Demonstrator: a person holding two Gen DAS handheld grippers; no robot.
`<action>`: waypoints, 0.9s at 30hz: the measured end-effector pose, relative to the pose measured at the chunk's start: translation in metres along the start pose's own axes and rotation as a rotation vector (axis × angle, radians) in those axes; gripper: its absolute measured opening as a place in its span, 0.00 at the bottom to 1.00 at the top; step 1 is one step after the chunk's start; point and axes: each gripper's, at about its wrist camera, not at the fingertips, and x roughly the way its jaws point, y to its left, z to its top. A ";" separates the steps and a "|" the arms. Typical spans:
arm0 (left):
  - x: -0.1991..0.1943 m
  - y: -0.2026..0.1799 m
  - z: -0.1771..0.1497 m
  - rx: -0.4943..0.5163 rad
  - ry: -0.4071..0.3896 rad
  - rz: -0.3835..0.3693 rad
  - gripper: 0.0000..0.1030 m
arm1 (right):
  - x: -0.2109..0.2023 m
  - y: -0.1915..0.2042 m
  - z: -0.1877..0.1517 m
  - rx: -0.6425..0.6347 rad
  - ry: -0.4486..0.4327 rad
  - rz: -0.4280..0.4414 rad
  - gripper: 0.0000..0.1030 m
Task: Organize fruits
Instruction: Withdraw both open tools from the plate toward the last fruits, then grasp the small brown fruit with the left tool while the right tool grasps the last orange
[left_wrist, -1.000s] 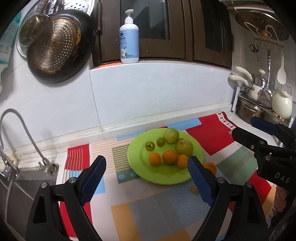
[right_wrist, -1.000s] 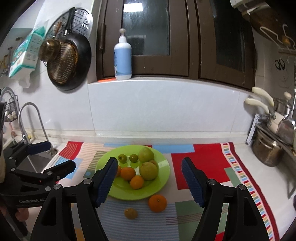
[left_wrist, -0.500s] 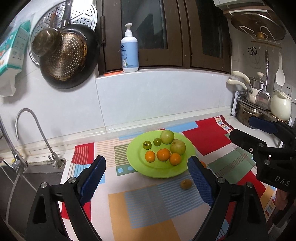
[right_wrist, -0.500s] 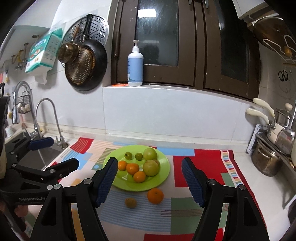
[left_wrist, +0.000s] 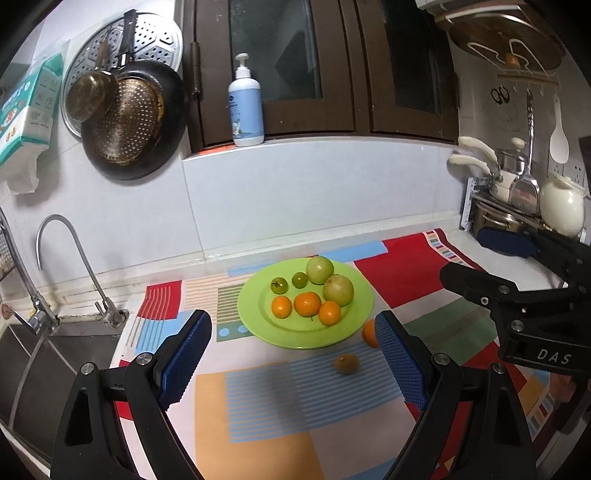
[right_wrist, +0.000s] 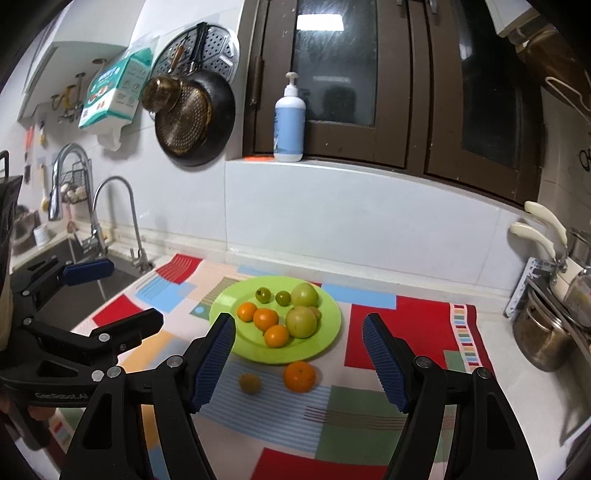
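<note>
Fruits, nine pieces, on a kitchen counter covered by a patchwork mat.

Item 1: green plate, ahead of both grippers, holding seven pieces: three oranges in front, two large green fruits behind them on the right, two small green ones at the back.

Item 2: loose orange, on the mat just in front of the plate, between the right gripper's jaws in its view but beyond the tips, untouched.

Item 3: small yellow-brown fruit, just left of the loose orange, also off the plate; ahead of the left gripper.

Grippers: both with jaws apart and nothing held, hovering short of the fruit.

Step in hand, as judged: approach to the two stray pieces. The next move calls for lowering one gripper around a stray, closing gently since round fruit rolls, then setting it in the plate's free front area.
</note>
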 end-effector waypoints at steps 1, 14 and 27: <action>0.002 -0.003 -0.001 0.005 0.002 0.000 0.88 | 0.001 -0.002 -0.001 -0.008 0.004 0.005 0.70; 0.049 -0.028 -0.025 0.085 0.114 -0.067 0.83 | 0.041 -0.016 -0.026 -0.098 0.112 0.065 0.70; 0.111 -0.034 -0.050 0.101 0.271 -0.176 0.64 | 0.106 -0.023 -0.064 -0.090 0.285 0.132 0.70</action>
